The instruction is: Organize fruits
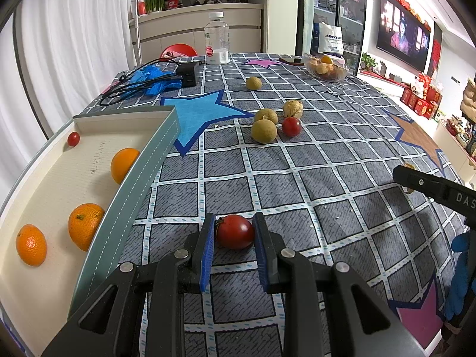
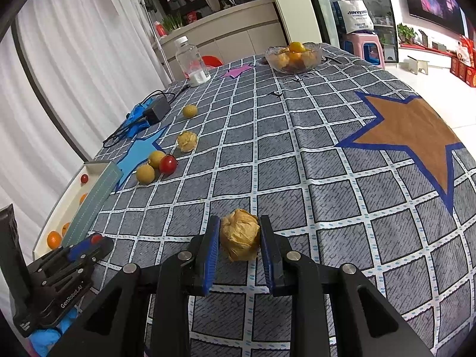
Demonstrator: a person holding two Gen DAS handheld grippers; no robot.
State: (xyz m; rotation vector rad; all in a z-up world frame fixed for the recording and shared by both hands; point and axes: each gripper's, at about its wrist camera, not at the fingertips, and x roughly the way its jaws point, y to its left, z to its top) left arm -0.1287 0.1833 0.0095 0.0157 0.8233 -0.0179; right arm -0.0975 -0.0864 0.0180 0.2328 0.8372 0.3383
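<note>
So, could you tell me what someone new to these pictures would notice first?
Probably the two fruits framed by grippers: a red tomato between the left gripper's blue pads, and a papery husked fruit between those of the right gripper, both low on the star-patterned tablecloth. Next comes the tray at the left, holding three oranges and a small tomato.

"GenRobot.AI" on the left tool (image 2: 86, 250) body, "DAS" on the right tool (image 1: 416, 183), "SINYE…" on a white bag (image 2: 358, 16) beyond the table's far edge

Left tool (image 1: 234, 232) brackets red tomato (image 1: 235, 232) beside tray (image 1: 131, 178).
</note>
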